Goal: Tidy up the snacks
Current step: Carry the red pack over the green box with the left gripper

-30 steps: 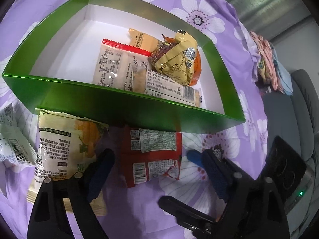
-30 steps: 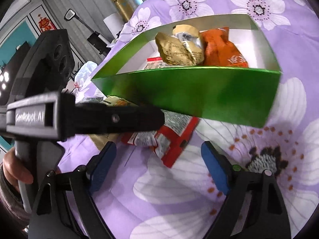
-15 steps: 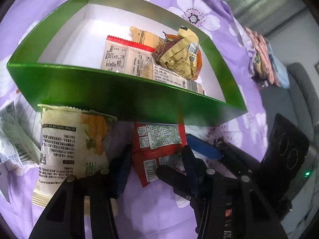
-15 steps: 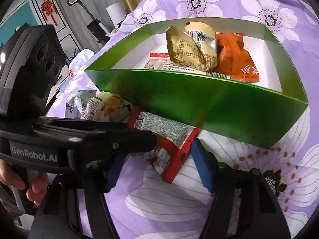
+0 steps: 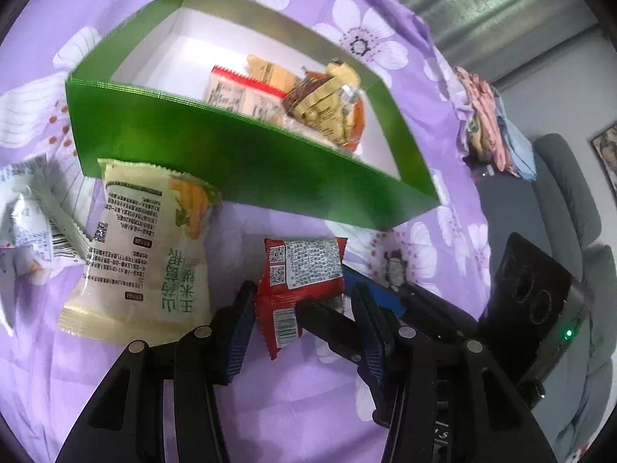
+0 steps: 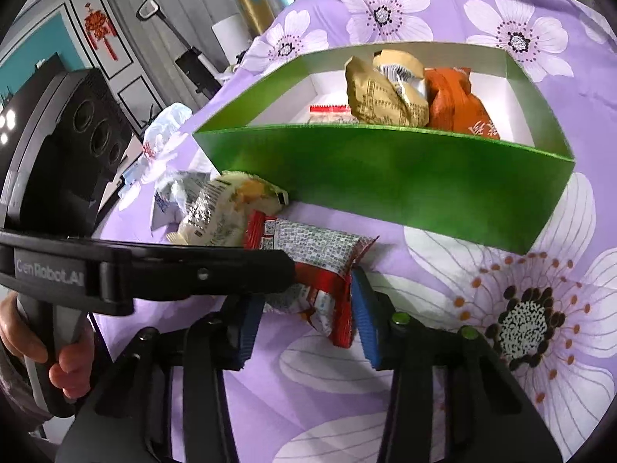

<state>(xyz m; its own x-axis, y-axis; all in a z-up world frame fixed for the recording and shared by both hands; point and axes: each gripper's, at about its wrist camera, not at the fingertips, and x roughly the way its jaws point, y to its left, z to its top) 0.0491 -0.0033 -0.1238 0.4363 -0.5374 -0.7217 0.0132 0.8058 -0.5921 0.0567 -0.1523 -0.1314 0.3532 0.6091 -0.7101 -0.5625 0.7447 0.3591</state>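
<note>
Red packet (image 5: 302,281) sits between both sets of tongs at once, lying on the purple flowered cloth (image 5: 293,405). Left tongs (image 5: 304,324) have the blue pads close on either side of its near end, narrowed around it; a firm pinch can't be told from this view. Right tongs (image 6: 306,322) likewise bracket the packet (image 6: 308,266) from the other side, right pad touching its crimped edge, left pad hidden behind the left gripper's black body, so grip can't be told. The left gripper crosses the right view low and left, held by a hand (image 6: 58,362).

Just left of the red packet, a cream packet (image 5: 146,247) lies flat, its top corner touching the green box's near wall. Further left, a crumpled white wrapper (image 5: 31,220) near the frame edge.

Beyond, the green box (image 5: 231,166) stands open-topped, its near wall just past the red packet, a small strip of cloth between them. Inside, snacks crowd the right half: a flat red-edged packet (image 5: 239,96), a tan bag (image 6: 381,96) on top, an orange bag (image 6: 459,104) against the right end. The left half of the white box floor is bare.

Open cloth to the right of the box and in front of the tongs. Far off, the surface edge drops to a grey sofa (image 5: 570,208).
</note>
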